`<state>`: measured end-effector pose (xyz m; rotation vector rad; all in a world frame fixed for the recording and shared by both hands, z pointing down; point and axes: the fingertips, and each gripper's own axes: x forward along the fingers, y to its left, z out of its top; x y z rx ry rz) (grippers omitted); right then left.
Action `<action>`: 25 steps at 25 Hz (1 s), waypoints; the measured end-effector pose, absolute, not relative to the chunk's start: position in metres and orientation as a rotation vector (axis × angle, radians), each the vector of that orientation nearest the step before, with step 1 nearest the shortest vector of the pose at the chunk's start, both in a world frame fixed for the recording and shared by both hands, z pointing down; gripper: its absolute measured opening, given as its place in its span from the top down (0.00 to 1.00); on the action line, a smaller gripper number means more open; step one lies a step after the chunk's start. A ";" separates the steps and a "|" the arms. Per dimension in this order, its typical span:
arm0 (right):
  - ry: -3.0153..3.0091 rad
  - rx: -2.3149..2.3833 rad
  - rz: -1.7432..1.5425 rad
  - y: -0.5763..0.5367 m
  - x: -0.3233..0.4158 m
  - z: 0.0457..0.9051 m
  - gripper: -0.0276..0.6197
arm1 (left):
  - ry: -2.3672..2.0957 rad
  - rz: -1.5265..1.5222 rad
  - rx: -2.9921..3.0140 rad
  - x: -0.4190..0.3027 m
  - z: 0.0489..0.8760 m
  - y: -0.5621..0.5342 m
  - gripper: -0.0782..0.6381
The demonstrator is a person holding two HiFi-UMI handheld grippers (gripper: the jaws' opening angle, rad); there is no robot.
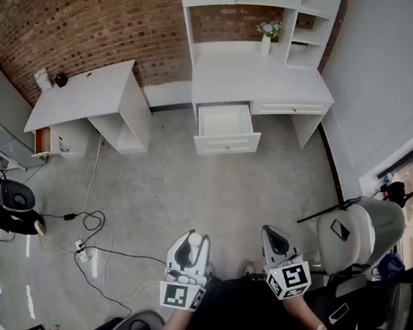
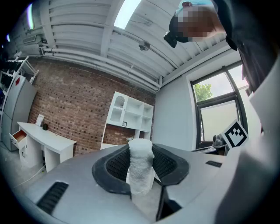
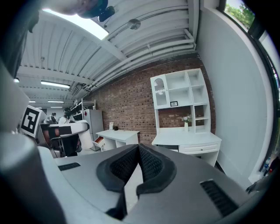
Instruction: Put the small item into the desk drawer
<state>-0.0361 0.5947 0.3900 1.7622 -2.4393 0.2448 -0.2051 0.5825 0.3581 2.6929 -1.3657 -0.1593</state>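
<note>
Clamping a small white foamy cylinder [image 2: 140, 168], the left tool [image 1: 189, 246] is far from the open white drawer [image 1: 227, 147]; right tool [image 1: 275, 239] closed together, empty.

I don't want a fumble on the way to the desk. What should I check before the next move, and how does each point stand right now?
1. Small white item clamped upright in the left hand-held gripper: ok.
2. Right hand-held gripper shut, nothing between its jaws: ok.
3. Desk drawer pulled open: ok.
4. Drawer within reach from here: not ok, it lies across the floor.
5. Cables off the straight line to the drawer: ok, they lie to the left.
6. Space inside the drawer: looks bare, ok.
</note>
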 end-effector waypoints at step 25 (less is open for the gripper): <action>-2.437 1.790 0.236 0.580 -0.084 0.396 0.94 | -1.312 -0.174 2.686 -0.249 0.371 0.568 0.69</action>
